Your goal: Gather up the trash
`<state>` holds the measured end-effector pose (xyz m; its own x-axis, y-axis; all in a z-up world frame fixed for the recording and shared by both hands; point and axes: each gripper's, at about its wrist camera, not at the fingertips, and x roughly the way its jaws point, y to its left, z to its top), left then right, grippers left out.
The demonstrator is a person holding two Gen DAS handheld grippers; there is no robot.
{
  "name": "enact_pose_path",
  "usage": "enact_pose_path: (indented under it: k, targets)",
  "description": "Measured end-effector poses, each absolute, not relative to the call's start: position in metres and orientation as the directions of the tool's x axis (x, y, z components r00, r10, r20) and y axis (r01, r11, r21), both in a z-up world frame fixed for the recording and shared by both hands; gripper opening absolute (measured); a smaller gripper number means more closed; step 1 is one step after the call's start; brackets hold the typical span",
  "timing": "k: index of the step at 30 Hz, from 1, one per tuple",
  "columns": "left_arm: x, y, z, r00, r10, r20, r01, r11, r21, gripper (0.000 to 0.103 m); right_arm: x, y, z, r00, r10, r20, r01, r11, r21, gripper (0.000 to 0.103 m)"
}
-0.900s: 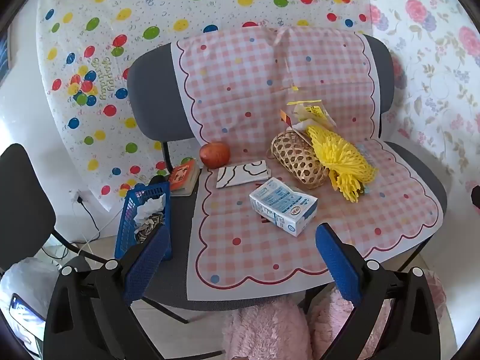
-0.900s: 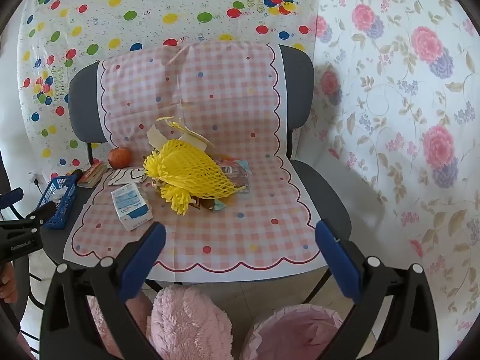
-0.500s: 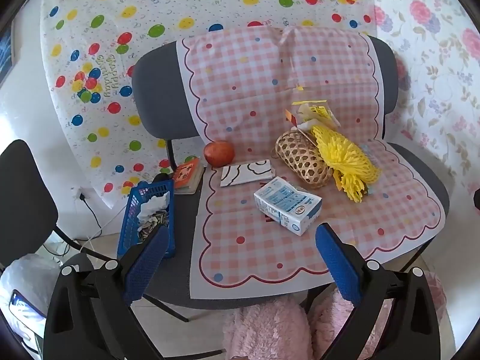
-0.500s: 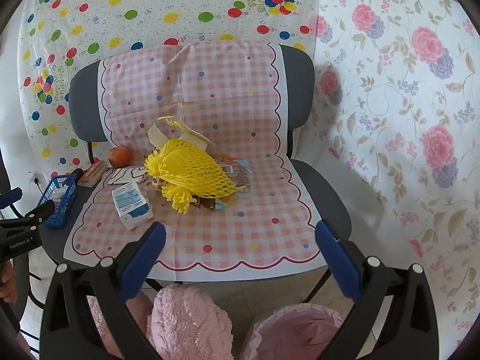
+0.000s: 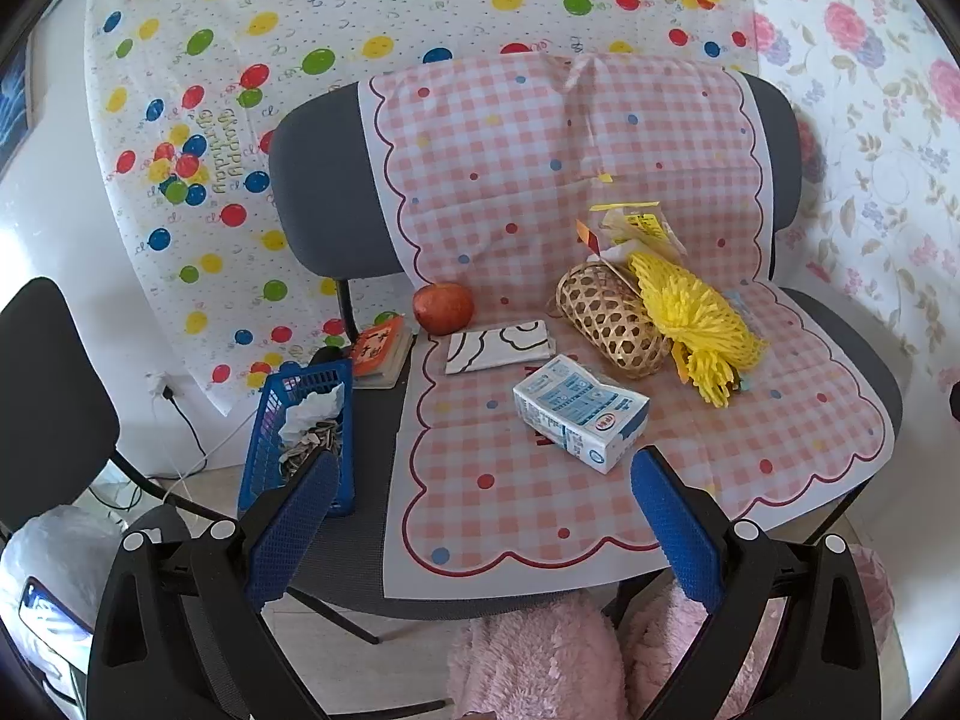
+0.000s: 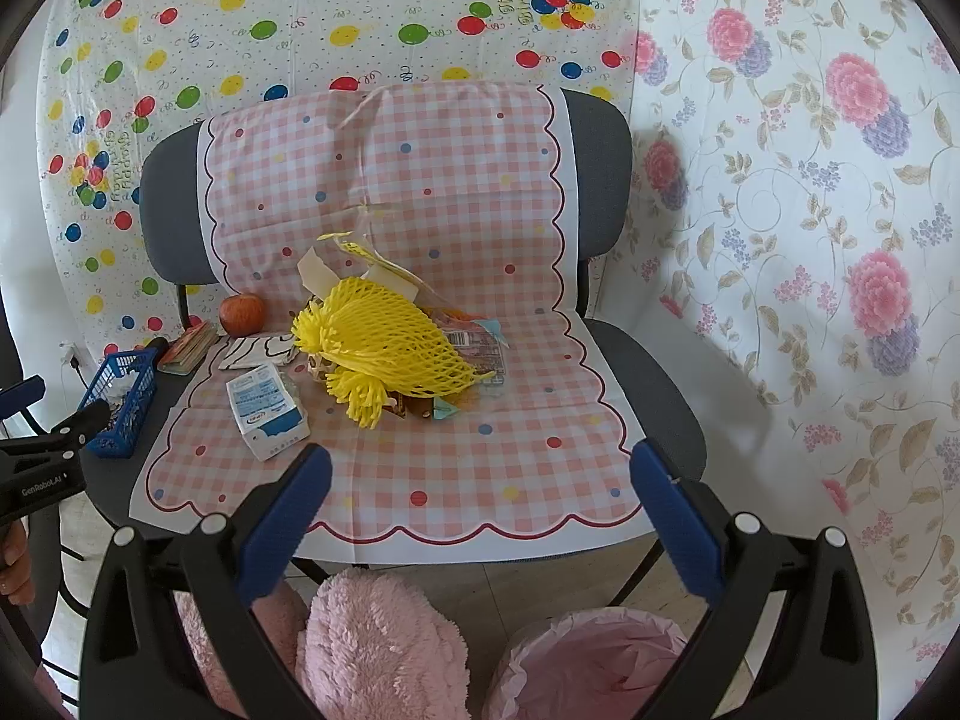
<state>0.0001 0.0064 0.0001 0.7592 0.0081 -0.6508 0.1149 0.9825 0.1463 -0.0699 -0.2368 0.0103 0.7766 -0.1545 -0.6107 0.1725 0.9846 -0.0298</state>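
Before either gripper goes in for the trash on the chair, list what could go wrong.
1. The yellow foam net lies over the wicker basket and wrappers; pulling it may drag them along or scatter them.
2. The milk carton lies near the front of the seat; a glancing touch from the open left gripper could push it off.
3. The apple and booklet sit among the litter and may be mistaken for trash.

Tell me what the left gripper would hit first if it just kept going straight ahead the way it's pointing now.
Probably the milk carton: it lies nearest, just ahead of the open left gripper, on the checked cloth covering the chair seat. Depth is unclear, so it might meet the cloth first.
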Motion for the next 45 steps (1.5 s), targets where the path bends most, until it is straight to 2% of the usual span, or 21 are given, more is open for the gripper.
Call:
enact_pose_path:
  k: [45]
  targets:
    - [-0.002, 0.021, 0.001, 0.758, 0.008, -0.652, 0.109, 0.984, 0.138, 0.096, -0.070, -0.235, 0.011, 0.776, -0.155, -0.611, 0.172, 0.985, -0.031, 0.097]
